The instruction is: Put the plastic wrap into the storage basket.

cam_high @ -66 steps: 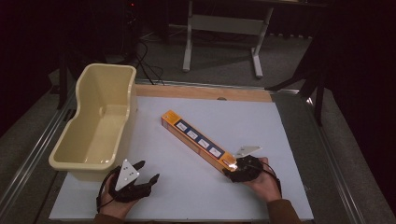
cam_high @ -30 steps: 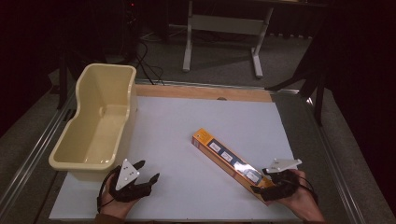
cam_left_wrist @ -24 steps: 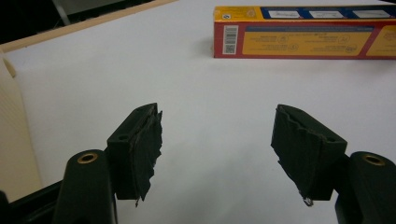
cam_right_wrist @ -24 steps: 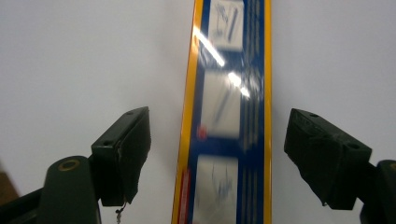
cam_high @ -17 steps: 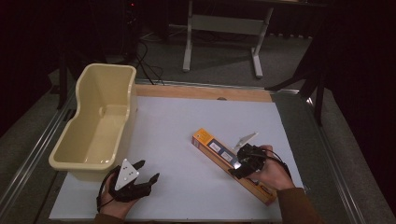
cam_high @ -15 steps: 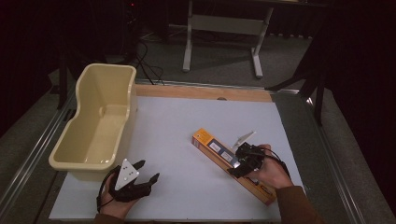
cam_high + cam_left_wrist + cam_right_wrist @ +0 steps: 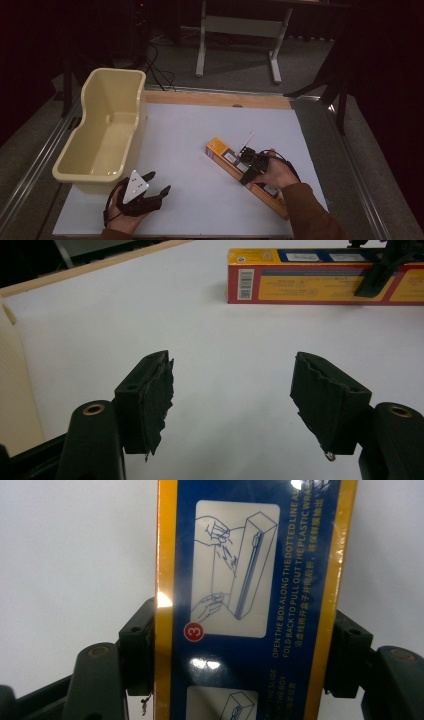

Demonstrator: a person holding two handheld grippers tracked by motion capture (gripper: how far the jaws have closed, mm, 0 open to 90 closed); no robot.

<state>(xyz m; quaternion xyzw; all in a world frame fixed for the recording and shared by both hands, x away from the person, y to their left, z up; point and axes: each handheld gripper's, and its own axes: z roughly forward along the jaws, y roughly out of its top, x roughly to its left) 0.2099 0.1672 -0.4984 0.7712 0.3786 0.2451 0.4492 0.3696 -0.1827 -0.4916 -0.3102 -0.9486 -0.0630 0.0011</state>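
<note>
Pads of my right gripper [image 7: 248,167] sit on both long sides of the box [image 7: 227,159]; the jaws have just been closing, and in the right gripper view the box [image 7: 250,600] fills the gap between them, pressed by a pad [image 7: 141,645] on each side. I judge this a clamp across the narrow width, taken near the middle so the long box stays balanced when lifted. My left gripper [image 7: 150,192] rests near the desk's near-left corner, jaws spread wide with bare white desk [image 7: 225,355] between the pads [image 7: 155,400], holding nothing, probably parked out of the way. Outward from there, the box lies flat and slantwise toward the near-right corner of the desk [image 7: 190,135]. A cream tub [image 7: 95,150] stands along the left edge, well apart from the box.
</note>
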